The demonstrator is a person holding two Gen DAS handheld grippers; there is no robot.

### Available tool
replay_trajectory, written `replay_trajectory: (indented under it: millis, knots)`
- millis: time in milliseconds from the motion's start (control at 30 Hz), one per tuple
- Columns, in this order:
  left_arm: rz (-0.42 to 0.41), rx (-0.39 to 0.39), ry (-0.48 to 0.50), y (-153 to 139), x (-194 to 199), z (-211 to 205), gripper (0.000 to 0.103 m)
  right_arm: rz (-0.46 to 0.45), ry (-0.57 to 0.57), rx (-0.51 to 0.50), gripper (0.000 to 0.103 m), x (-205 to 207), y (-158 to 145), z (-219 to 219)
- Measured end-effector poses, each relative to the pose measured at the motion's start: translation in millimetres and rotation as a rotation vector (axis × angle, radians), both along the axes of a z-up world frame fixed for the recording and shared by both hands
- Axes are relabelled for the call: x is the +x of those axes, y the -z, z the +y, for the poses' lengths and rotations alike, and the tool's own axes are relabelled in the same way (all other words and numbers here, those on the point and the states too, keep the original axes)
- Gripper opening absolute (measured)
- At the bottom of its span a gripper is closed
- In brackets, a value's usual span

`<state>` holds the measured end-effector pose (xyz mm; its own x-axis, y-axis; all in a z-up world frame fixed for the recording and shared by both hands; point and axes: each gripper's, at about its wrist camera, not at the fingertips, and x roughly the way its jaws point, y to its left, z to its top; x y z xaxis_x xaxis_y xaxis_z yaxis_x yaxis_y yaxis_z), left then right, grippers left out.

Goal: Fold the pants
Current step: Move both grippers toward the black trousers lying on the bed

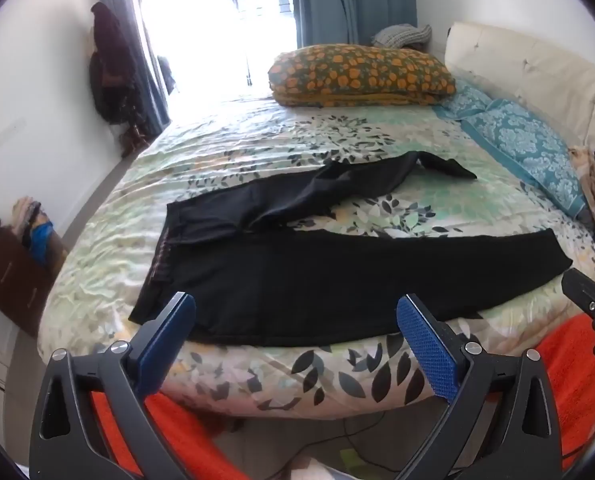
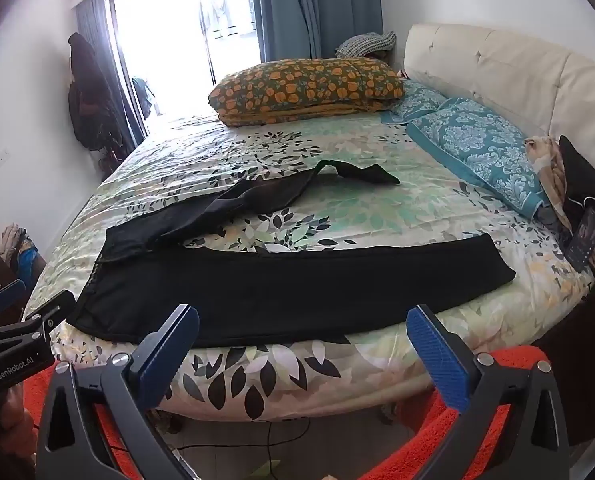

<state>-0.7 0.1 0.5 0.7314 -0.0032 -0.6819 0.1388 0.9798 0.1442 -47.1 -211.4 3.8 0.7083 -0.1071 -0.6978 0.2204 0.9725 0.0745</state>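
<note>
The black pants [image 1: 297, 280] are spread across the near part of the bed [image 1: 377, 140], waistband at the left; the near leg is laid flat and the far leg is crumpled and twisted. The left claw [image 1: 295, 316] and right claw [image 2: 302, 318] are held apart and empty above the near bed edge. An orange-flowered pillow [image 2: 305, 88] is seen at the far side.

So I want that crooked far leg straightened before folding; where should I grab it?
Take the far leg by its cuff, where it kinks toward the blue pillow. Reach over the flat near leg with the open right tool, since that cuff is a free end.
</note>
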Motion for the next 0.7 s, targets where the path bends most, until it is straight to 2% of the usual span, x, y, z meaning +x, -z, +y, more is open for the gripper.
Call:
replay_trajectory:
  millis: [67,100,133,200,333,700]
  knots:
    - [0.011,-0.035,0.000,-0.8,-1.1,-1.9,0.101,0.007,-0.007,-0.012,0.103,2.6,2.7,-0.2]
    - [0.044,-0.080,-0.007,1.6,1.2,5.7,0.101,-0.021,-0.020,-0.037,0.103,-0.5,0.8,4.6]
    - [0.064,-0.082,-0.018,2.4,4.3,8.5,0.101,-0.012,-0.020,-0.043,0.103,1.3,2.5,6.0]
    - [0.096,-0.126,-0.034,9.3,8.5,25.2,0.101,-0.028,-0.027,-0.023,0.103,-2.2,3.2,3.8]
    - [0.109,-0.069,-0.034,17.0,8.8,9.2,0.101,-0.014,-0.032,-0.005,0.103,3.3,8.6,5.4]
    - [0.135,-0.059,-0.017,20.7,14.1,5.6,0.101,-0.018,-0.059,-0.031,0.103,8.5,7.7,14.0]
